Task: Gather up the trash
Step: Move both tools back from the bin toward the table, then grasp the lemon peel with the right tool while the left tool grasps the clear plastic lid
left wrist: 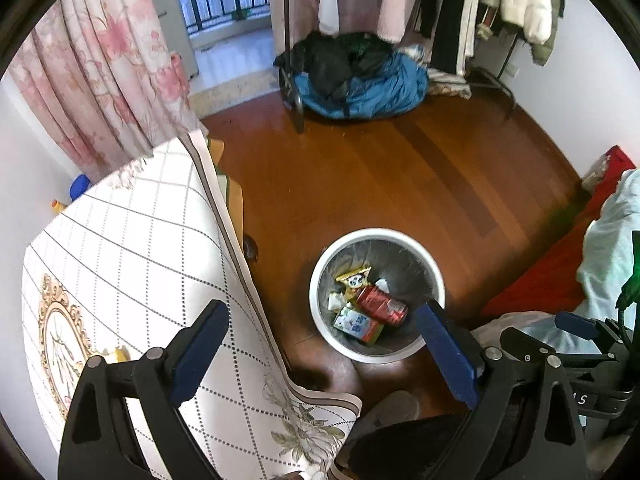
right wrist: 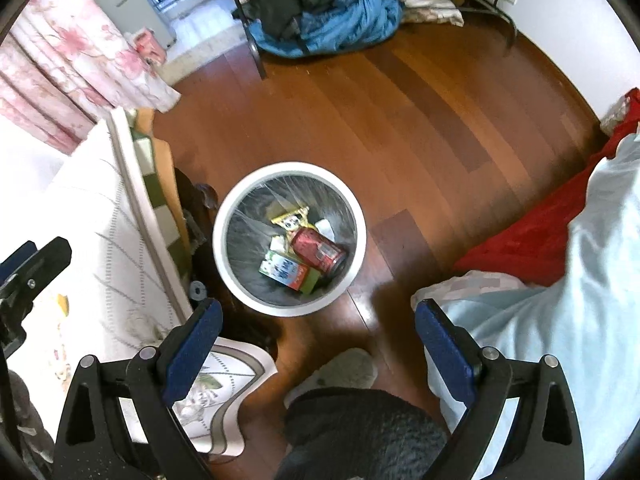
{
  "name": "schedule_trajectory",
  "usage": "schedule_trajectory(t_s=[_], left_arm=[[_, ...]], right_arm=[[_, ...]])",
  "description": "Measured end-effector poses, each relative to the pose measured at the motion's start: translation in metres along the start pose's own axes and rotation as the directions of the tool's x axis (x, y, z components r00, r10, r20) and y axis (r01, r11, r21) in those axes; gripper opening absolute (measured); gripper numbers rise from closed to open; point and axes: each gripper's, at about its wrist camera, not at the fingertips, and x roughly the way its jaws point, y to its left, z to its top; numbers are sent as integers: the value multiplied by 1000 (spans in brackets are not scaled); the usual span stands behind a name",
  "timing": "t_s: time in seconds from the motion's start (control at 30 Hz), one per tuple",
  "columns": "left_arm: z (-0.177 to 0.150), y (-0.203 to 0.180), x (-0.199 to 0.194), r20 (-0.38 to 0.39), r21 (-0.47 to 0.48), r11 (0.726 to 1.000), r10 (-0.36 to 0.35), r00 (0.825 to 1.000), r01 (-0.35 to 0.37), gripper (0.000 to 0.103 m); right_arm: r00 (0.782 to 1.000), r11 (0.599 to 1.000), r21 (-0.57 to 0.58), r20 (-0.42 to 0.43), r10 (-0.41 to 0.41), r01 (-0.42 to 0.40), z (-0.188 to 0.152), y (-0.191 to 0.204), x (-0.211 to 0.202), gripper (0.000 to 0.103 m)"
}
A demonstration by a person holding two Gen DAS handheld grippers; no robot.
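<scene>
A white round bin (left wrist: 436, 280) (right wrist: 360, 216) with a clear liner stands on the wood floor. Inside lie a red can (left wrist: 380, 304) (right wrist: 318, 250), a green and white carton (left wrist: 356, 324) (right wrist: 286, 272), a yellow wrapper (left wrist: 354, 278) (right wrist: 292, 218) and crumpled white paper (left wrist: 335, 301) (right wrist: 325, 227). My left gripper (left wrist: 326, 354) is open and empty, high above the table edge and the bin. My right gripper (right wrist: 318, 354) hangs open and empty over the floor just in front of the bin. The right gripper's finger (left wrist: 576, 326) shows at the right of the left wrist view.
A table with a white patterned cloth (left wrist: 132, 260) (right wrist: 92, 240) stands left of the bin. A bed with red and pale blue bedding (left wrist: 600, 248) (right wrist: 560, 280) is on the right. A clothes rack and a blue and black pile (left wrist: 360, 80) (right wrist: 320, 20) stand at the back. A person's slippered foot (right wrist: 336, 372) is below.
</scene>
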Motion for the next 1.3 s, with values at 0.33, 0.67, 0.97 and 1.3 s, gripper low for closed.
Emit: schedule_trajectory(t_s=[0.33,0.67,0.97,1.3], left_arm=[[-8,44,-68,112,-85,995,51,992,-42,97],[-90,207,-77,39,-306,894,355,934,-327,97],[-201,349,-9,-236,-439,740,452,860,-509,97],[-232,379,13,-278,-497,739,360,891,-454,97]], right_arm=[[990,996,-44,111,82,-78,-13,41,-80,98],[970,941,-246,19,243,-231,-41,196,-48,99],[955,908,-299,-136,265,-295,-72,346,63,66],[951,898,-315,-154,270,-306,-81,416,114,27]])
